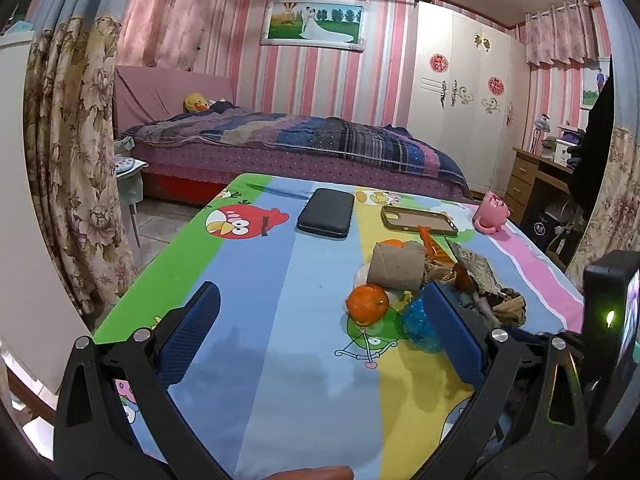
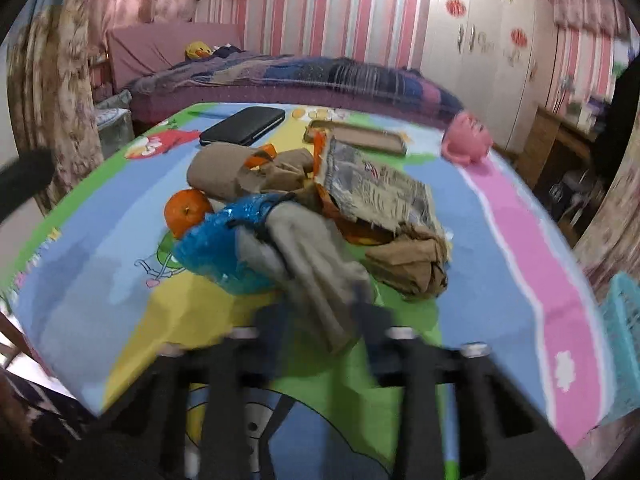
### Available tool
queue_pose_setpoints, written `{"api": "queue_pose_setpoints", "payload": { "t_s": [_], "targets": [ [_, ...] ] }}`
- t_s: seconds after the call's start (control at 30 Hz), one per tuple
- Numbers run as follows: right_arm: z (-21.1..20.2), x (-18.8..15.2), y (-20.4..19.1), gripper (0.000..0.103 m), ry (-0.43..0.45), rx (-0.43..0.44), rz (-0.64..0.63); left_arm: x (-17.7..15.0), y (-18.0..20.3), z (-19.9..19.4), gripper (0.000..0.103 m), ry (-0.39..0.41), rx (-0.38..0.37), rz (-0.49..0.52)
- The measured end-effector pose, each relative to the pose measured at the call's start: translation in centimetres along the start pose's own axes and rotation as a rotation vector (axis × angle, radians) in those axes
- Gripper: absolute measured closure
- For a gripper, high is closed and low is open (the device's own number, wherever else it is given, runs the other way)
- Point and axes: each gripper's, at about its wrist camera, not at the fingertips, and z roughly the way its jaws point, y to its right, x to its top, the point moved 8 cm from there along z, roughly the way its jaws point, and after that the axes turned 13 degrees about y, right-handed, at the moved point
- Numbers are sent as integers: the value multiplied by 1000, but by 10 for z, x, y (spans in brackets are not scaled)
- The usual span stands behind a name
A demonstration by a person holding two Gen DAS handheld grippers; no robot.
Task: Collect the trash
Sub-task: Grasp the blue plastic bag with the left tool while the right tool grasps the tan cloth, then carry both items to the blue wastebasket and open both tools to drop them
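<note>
Your right gripper (image 2: pixel 320 316) has its jaws clenched on a grey rag (image 2: pixel 316 256) at the near edge of the trash pile (image 2: pixel 340 200) on the worktop (image 2: pixel 520 240).

Next, lift it clear toward the blue basket (image 2: pixel 624 340), seen at far right only from the right wrist. The left wrist view shows your left gripper (image 1: pixel 320 332) released, empty, beside the orange (image 1: pixel 367 304).

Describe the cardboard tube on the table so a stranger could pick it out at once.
Start at the table with the bright cartoon-bird cloth, then find the trash heap on its right half. The cardboard tube lies on its side at the heap's far left edge, just behind the orange. It is the only plain brown cylinder there; its neighbours are crumpled paper and a blue plastic wrapper.
</note>
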Motion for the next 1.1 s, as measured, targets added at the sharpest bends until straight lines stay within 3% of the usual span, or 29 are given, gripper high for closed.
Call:
{"api": "queue_pose_setpoints", "payload": {
  "t_s": [0.03, 0.07, 0.17, 0.3, 0.5, 0.53, 0.6, 0.63, 0.67, 0.77, 0.9, 1.1],
  "targets": [
    [-3, 3, 4, 96, 15, 3, 14, 0, 0, 0, 5, 0, 0, 6],
    [-10, 9, 8, 98, 47, 14, 33, -1, 2, 1, 5, -3, 0, 19],
    [-44, 30, 24, 98, 180, 57, 84, -5, 9, 4, 5, -16, -10, 45],
    [-71, 43, 61, 98, 293, 24, 125, -12, 33, 11, 5, -46, -59, 76],
    [-85, 44, 117, 98, 329, 7, 198, -36, 86, 34, 5, -126, -112, 241],
    [-86, 43, 123, 98, 329, 0, 203, -41, 93, 39, 10, -141, -118, 267],
    [-88, 40, 136, 98, 328, -9, 221, -49, 102, 47, 40, -179, -149, 298],
    [-88, 38, 141, 98, 327, -9, 231, -55, 108, 49, 79, -216, -197, 297],
    [-89, 38, 147, 98, 329, -12, 247, -59, 111, 47, 96, -243, -243, 274],
    [-89, 38, 151, 98, 334, -6, 266, -48, 110, 34, 97, -197, -310, 198],
    [-91, 39, 143, 98, 353, -3, 233, -23, 103, 10, 97, -62, -308, 186],
    [-93, 39, 135, 98, 363, -3, 176, -10, 91, 8, 97, -23, -287, 152]
  ]
}}
